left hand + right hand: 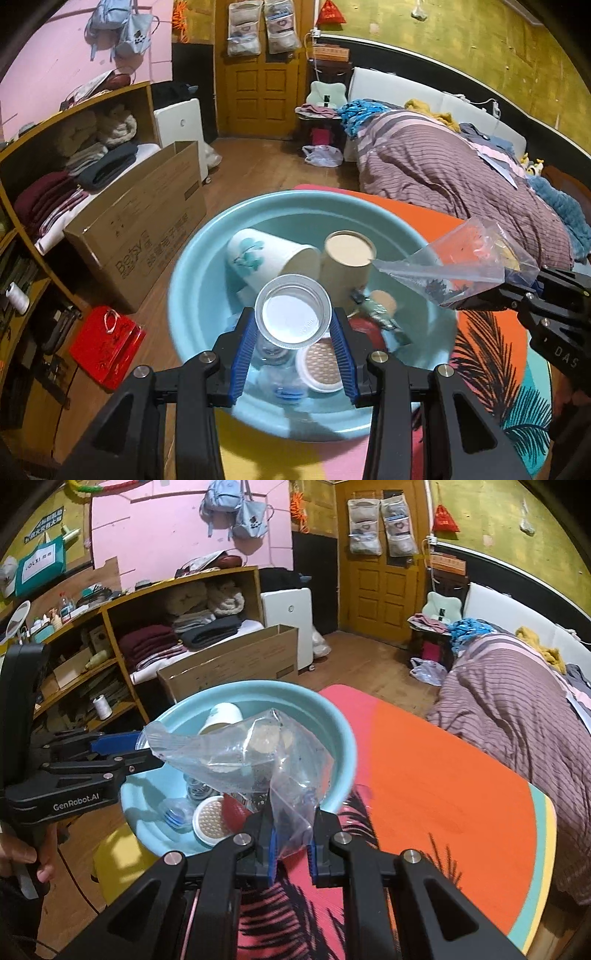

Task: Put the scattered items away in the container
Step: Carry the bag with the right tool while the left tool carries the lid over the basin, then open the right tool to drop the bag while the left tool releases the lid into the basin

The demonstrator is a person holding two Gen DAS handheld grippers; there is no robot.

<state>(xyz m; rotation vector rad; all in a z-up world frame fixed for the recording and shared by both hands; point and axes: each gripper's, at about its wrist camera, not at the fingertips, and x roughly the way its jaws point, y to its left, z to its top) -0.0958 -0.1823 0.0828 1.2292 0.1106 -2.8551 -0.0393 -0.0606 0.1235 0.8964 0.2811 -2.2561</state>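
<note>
The smooth round teal basin (192, 280) on the worktop (443, 768) already holds paper cups and a compact; the job looks nearly done. At its 3 o'clock rim, the right hand-held gripper (291, 843) pinches a crinkly clear bag (243, 753). Over its 6 o'clock, the left hand-held gripper (293, 354) clamps a rigid clear cup (293, 317).

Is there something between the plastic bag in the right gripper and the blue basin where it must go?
Nothing visible: the plastic bag hangs from the right gripper over the open basin.
</note>
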